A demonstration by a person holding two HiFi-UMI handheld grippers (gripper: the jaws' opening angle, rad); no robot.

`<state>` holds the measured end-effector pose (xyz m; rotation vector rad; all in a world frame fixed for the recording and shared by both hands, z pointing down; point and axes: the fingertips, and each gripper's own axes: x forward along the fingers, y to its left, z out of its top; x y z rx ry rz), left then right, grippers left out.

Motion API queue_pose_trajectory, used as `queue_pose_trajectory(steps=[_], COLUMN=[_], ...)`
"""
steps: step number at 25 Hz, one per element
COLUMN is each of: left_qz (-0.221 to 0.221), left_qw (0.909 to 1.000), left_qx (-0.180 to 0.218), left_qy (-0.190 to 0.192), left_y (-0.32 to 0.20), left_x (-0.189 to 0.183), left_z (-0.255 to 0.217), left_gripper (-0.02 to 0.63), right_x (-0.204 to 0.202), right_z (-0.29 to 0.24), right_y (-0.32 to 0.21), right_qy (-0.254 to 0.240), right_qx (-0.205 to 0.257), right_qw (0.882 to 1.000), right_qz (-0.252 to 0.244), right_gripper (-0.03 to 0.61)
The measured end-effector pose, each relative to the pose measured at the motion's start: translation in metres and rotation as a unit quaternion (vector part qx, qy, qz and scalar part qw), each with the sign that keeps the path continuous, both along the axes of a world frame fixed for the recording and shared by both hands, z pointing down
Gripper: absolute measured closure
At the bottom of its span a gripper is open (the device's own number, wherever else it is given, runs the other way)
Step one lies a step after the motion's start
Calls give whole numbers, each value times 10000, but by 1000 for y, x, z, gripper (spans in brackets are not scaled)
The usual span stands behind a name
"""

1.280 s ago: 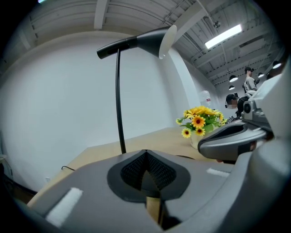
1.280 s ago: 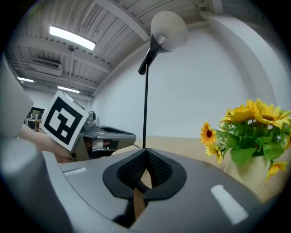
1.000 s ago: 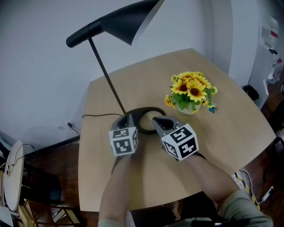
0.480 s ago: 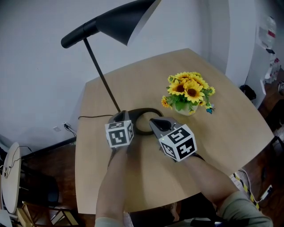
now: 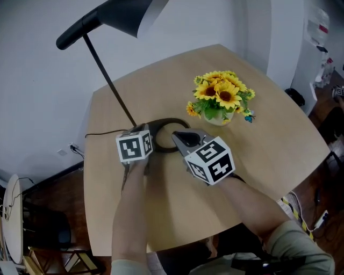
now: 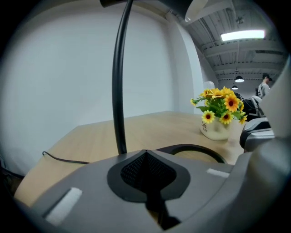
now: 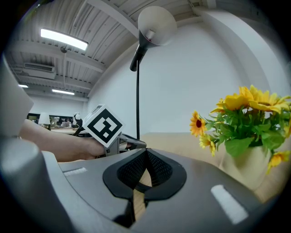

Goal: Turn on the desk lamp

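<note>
The desk lamp has a black cone shade (image 5: 115,13), a thin slanted pole (image 5: 107,80) and a black ring base (image 5: 164,129) on the wooden table (image 5: 269,145). My left gripper (image 5: 143,130) is shut and empty, its tips right at the foot of the pole. In the left gripper view the pole (image 6: 119,77) rises just ahead of the shut left gripper (image 6: 145,154), with the ring base (image 6: 195,150) to the right. My right gripper (image 5: 180,137) is shut and empty beside the ring's near right edge. In the right gripper view, beyond my right gripper (image 7: 146,154), stand the shade (image 7: 157,22) and the left gripper's cube (image 7: 102,125). No switch is visible.
A white pot of sunflowers (image 5: 217,96) stands just right of the lamp base, close to my right gripper. The lamp's black cord (image 5: 102,132) runs left off the table edge. Behind the table is a white wall (image 5: 43,96).
My left gripper has moved forward to the foot of the lamp pole. The right gripper has stayed beside the ring base. The head view has shifted a little.
</note>
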<state>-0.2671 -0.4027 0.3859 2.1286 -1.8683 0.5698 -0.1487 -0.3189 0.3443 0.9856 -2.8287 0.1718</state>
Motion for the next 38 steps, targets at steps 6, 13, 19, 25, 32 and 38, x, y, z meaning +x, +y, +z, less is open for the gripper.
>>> queue_pose_trajectory(steps=[6,13,19,25,32,38], left_qz=[-73,-10,-59,-34,30,136], left_qw=[9997,9997,9992,9984,9925,9841], left_qx=[-230,-246,62,558,1211,1753], left_qy=[-36,29,394,10,163,251], left_y=[1,2,5,26,72,129], left_x=[-1,0,-3,8,27,45], left_z=[8,10,1,-20,-59,-95], left_gripper=[620,620,618,618,618,618], right_x=[-1,1,2,3,13,15], right_z=[1,3,-1,-1,-9,-40], right_y=[2,3,2,2,8,33], right_qy=[25,14,-35,-31,74,-107], right_qx=[-30,-65,-2,1,91,268], right_qw=[10000,10000,10000,10000,9998,9995], right_qz=[-34,-13,41,77,178,86], right_gripper=[580,580,579,578,578,578])
